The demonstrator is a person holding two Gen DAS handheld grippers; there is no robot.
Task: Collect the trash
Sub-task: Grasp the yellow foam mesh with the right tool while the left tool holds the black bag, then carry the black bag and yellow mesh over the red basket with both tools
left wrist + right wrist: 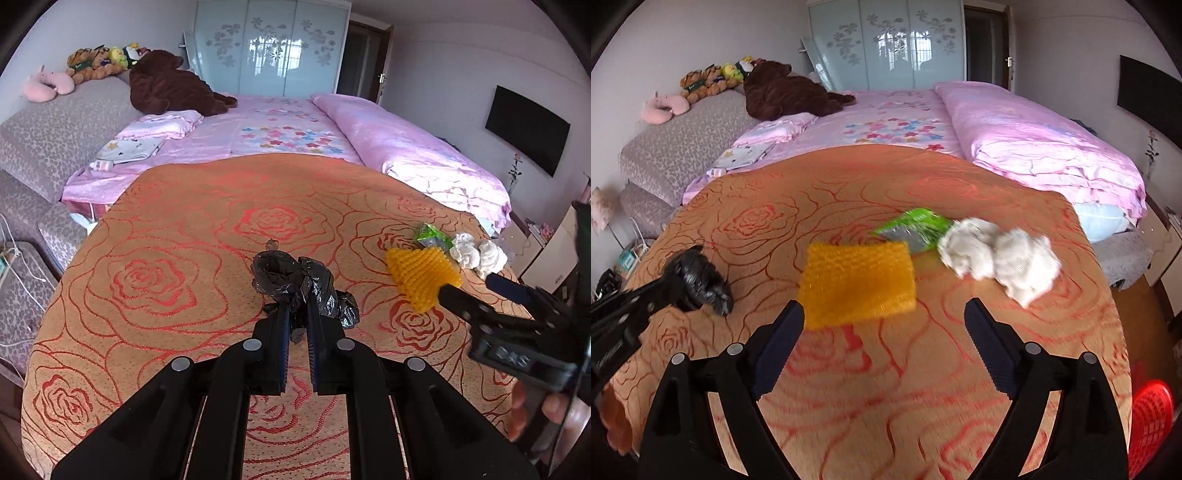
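On the rose-patterned orange cloth (177,229) covering the counter, my left gripper (297,314) has its fingers (282,332) pressed shut on a crumpled black trash bag (291,277), which bunches up just past the tips and rests on the cloth. My right gripper (884,317) stands with its fingers (790,325) spread wide, holding nothing; from the left wrist view its tips reach the near edge of the yellow foam net (857,280), though I cannot tell whether they touch it. That yellow net lies flat on the cloth, straight ahead of my right gripper. Just behind it sits a green and silver wrapper (916,227), and beside the wrapper, to the right, are two crumpled white paper wads (997,254), touching each other. All this trash lies well apart from the black bag. Beyond the counter is a bed with pink bedding (280,129), and a red basket (1150,417) shows at the lower right of the right wrist view.
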